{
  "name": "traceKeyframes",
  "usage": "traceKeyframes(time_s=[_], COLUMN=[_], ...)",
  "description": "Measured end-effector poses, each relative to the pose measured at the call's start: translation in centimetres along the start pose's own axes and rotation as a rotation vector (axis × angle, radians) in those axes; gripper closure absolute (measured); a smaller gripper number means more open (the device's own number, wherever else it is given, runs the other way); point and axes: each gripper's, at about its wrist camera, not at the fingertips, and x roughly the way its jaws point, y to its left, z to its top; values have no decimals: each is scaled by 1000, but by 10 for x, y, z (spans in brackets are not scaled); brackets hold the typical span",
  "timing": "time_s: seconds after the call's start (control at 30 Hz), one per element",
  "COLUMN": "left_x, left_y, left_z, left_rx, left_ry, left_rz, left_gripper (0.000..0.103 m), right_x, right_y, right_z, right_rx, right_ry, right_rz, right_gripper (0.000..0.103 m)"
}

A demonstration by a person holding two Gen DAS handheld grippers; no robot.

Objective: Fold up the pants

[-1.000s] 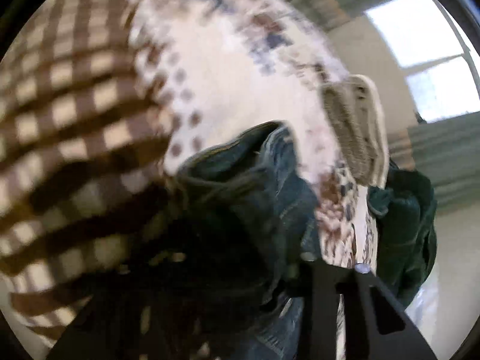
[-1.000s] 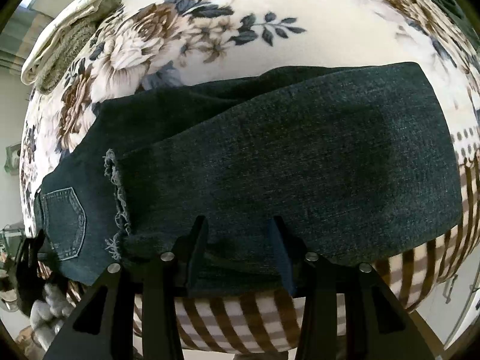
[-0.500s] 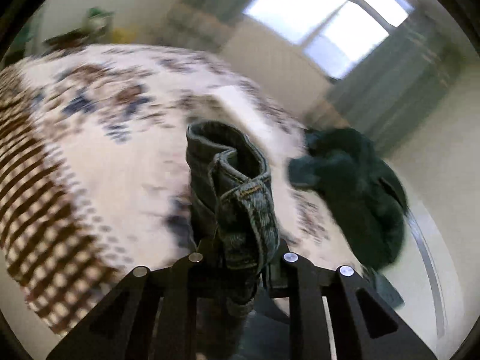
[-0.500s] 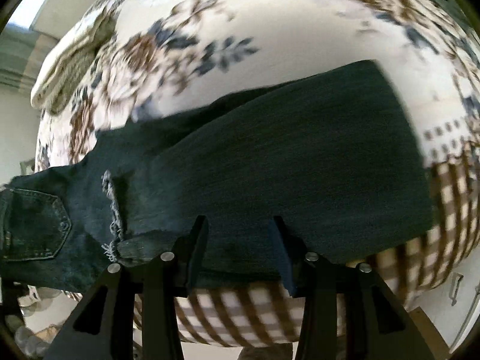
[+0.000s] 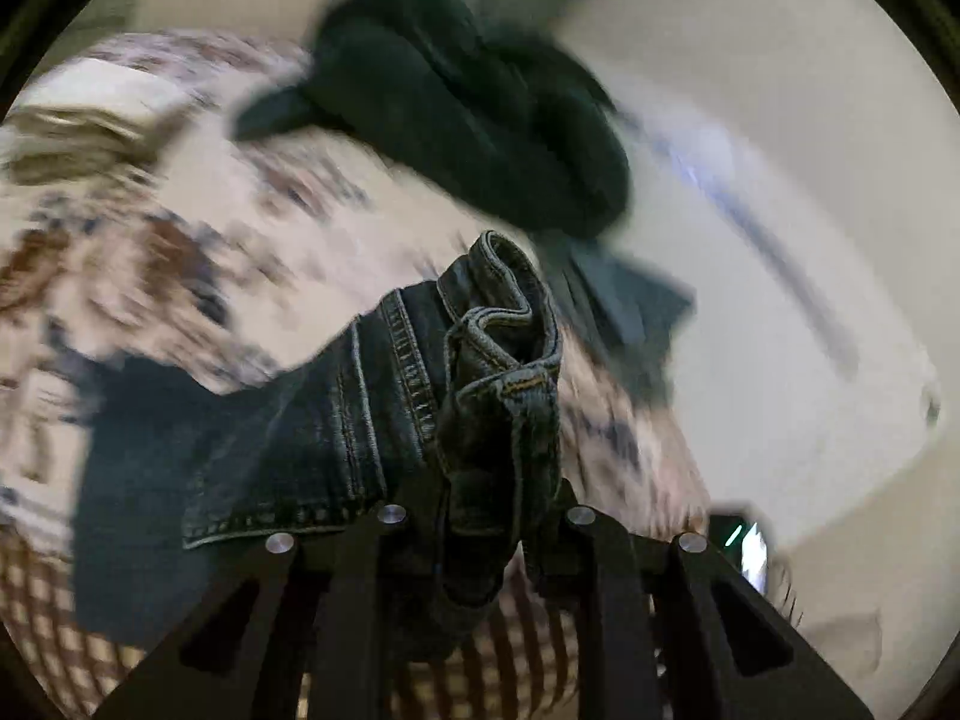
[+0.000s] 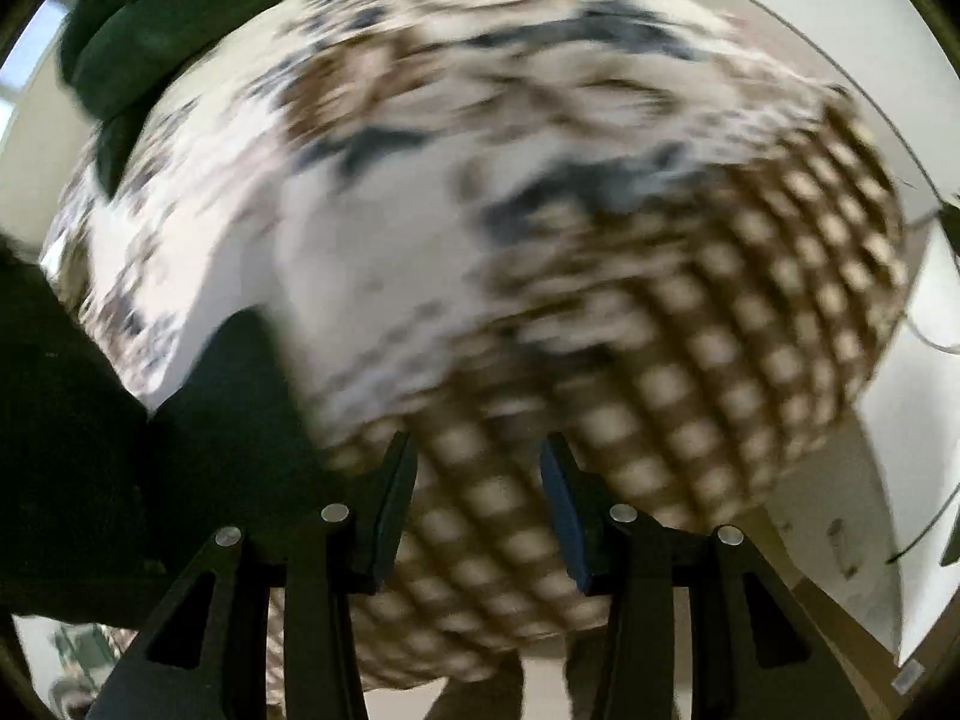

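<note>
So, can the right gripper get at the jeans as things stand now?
Probably yes. The right gripper is open and holds nothing, over the checked bedspread. The jeans lie dark just to its left, with nothing between. The left gripper is shut on the jeans' waistband.

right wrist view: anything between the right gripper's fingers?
No garment. The right gripper is open, with only the checked bedspread showing through the gap; the jeans lie off to the left.
</note>
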Motion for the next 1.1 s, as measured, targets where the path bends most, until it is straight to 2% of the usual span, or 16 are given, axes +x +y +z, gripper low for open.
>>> traceKeyframes(time_s=[0.1,0.17,0.23,0.27,0.33,0.43,0.57,0.6,0.67,0.77,0.8,0.83,0.87,0.9,1.03,1.1], left_x=[50,70,71,66,50,14,-20,-26,-27,-16,-10,-6,-1,1,11,18], left_y=[-18,-22,-21,-22,-22,-5,59,83,130,185,196,205,210,210,203,200], left_z=[-24,-32,-31,-30,-21,-8,14,18,22,13,9,5,-1,-6,-22,-26], left_rx=[43,53,42,25,-4,-12,-49,-69,-140,-256,-291,-317,-339,-349,-332,-341], left_ry=[140,230,261,264,263,208,158,157,183,259,289,310,329,345,387,395], left_rz=[51,91,101,61,8,31,197,255,343,371,357,353,329,317,297,274], left_gripper=[87,83,74,43,6,6,6,6,6,6,6,6,6,6,6,6], right_x=[0,1,-1,-2,-5,-4,11,16,32,69,77,83,81,76,35,34], right_y=[-36,-56,-72,-76,-85,-82,-50,-41,-20,1,4,9,16,23,38,42], right_z=[13,22,30,32,39,49,60,62,62,63,60,58,57,58,67,72], right_rx=[33,51,64,70,82,97,100,94,72,58,63,65,39,-4,-100,-139], right_ry=[6,20,19,14,5,9,44,54,98,207,243,255,232,203,98,110], right_rz=[-18,1,29,47,109,232,430,449,451,441,464,471,452,402,328,291], right_gripper=[57,53,36,33,28,24,17,12,11,11,21,54,69,89,93,92])
